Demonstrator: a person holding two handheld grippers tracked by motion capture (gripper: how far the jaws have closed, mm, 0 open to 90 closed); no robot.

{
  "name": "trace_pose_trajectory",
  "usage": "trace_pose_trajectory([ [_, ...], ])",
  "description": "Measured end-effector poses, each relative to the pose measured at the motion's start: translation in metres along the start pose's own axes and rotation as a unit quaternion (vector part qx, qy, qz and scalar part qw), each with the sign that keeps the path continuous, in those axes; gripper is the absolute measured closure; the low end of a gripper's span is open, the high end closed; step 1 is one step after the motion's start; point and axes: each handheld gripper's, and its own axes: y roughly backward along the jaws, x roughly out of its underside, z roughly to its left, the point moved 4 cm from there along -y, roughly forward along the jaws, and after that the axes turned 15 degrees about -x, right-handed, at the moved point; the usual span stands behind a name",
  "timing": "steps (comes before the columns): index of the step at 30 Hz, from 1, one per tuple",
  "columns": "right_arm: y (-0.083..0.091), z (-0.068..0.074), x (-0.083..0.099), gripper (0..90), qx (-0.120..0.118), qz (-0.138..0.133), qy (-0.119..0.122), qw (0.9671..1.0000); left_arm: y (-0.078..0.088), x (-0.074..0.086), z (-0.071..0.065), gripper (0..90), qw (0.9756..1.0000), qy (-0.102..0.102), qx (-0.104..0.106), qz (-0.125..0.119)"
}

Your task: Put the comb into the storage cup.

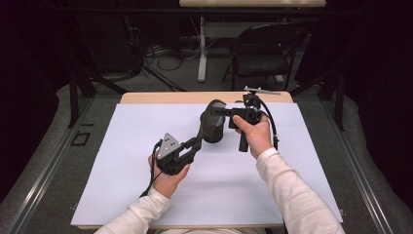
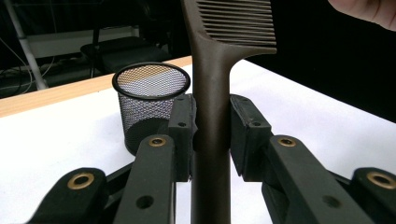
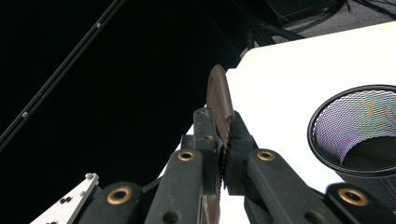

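Observation:
A dark brown comb (image 2: 210,112) is held off the table by both grippers. My left gripper (image 2: 211,128) is shut on its handle, with the teeth (image 2: 238,23) rising above the pads. My right gripper (image 3: 223,140) is shut on the toothed end of the comb (image 3: 219,98). In the high view the left gripper (image 1: 194,145) sits low at centre-left, the comb (image 1: 200,130) slants up from it, and the right gripper (image 1: 217,111) reaches in from the right. A black mesh cup (image 1: 215,127) stands upright on the white sheet just behind and under the comb, its mouth open (image 2: 150,80).
A white sheet (image 1: 146,156) covers the table, with a wooden strip (image 1: 170,97) bare at the far edge. A folding chair (image 1: 265,48) and cables stand on the floor beyond. The mesh cup (image 3: 359,135) lies close to the right gripper's side.

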Motion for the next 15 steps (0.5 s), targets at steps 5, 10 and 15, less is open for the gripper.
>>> trace_pose_trajectory([
  [5,0.0002,0.0011,-0.0002,87.1,-0.003,-0.001,-0.001,1.0,0.0005,-0.0001,-0.0006,72.3,1.0,0.002,0.0,-0.003],
  [10,0.0007,0.0009,-0.0005,87.1,-0.004,-0.001,-0.006,1.0,0.0004,-0.0002,-0.0007,72.2,1.0,0.002,-0.002,-0.003],
  [15,0.0012,0.0003,-0.0014,87.1,-0.006,0.001,-0.01,0.9999,0.0009,-0.0007,0.0001,71.9,1.0,0.002,-0.002,-0.004],
])
